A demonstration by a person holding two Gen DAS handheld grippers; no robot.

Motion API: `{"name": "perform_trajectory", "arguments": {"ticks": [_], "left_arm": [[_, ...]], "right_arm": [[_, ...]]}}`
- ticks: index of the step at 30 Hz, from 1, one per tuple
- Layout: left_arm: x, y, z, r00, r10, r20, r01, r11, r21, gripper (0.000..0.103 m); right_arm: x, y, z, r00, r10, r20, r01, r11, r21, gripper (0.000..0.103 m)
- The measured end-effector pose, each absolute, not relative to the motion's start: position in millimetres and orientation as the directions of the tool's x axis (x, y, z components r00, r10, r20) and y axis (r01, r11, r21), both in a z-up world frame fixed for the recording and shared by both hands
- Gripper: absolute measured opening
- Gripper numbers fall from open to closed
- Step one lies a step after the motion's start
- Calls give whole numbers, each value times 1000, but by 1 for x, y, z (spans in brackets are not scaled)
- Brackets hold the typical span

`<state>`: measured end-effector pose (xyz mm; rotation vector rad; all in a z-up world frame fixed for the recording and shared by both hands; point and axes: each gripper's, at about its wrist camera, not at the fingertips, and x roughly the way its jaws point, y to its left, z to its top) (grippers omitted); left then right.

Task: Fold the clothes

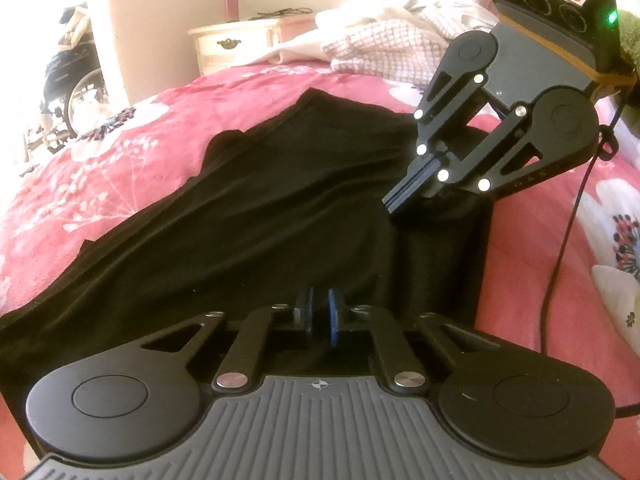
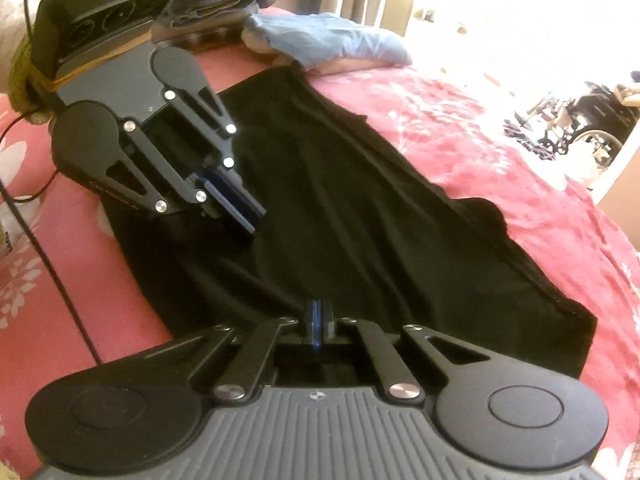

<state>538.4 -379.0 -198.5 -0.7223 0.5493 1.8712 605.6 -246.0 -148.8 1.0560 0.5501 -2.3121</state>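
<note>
A black garment (image 1: 248, 208) lies spread on the pink floral bedspread (image 1: 120, 152); it also shows in the right wrist view (image 2: 360, 208). My left gripper (image 1: 320, 312) sits at the garment's near edge with a narrow gap between its blue pads, black cloth between them. It shows in the right wrist view (image 2: 248, 216) with jaws closed on the garment's edge. My right gripper (image 2: 318, 320) is shut, pads together on the black cloth. It shows in the left wrist view (image 1: 394, 204) pinching the garment's right edge.
Crumpled white and checked clothes (image 1: 380, 40) lie at the bed's far end beside a cream nightstand (image 1: 236, 44). A light blue garment (image 2: 324, 40) and dark folded clothes (image 2: 216, 0) lie on the bed. A wheelchair (image 1: 68, 92) stands beyond the bed. A black cable (image 1: 560, 248) trails across the bedspread.
</note>
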Motion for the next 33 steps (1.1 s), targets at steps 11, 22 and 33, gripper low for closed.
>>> {"name": "perform_trajectory", "arguments": {"ticks": [11,22,33], "left_arm": [[525,-376,-200,-391,621,-679,-882,-464,84,3],[516,-378,-202,-377,606,-700,-883,-463,74,48],[522,-372,-203,-437,627,-644,-879,-450,158,0]], "right_arm": [[597,-247,-171,-589,-218,-778,578,-787,-217,0],[575,-218,-153,-603,-271,-750,519,-848,-111,31],[555,-231,-166,-595,-257,-761,596,-777,-204,0]]}}
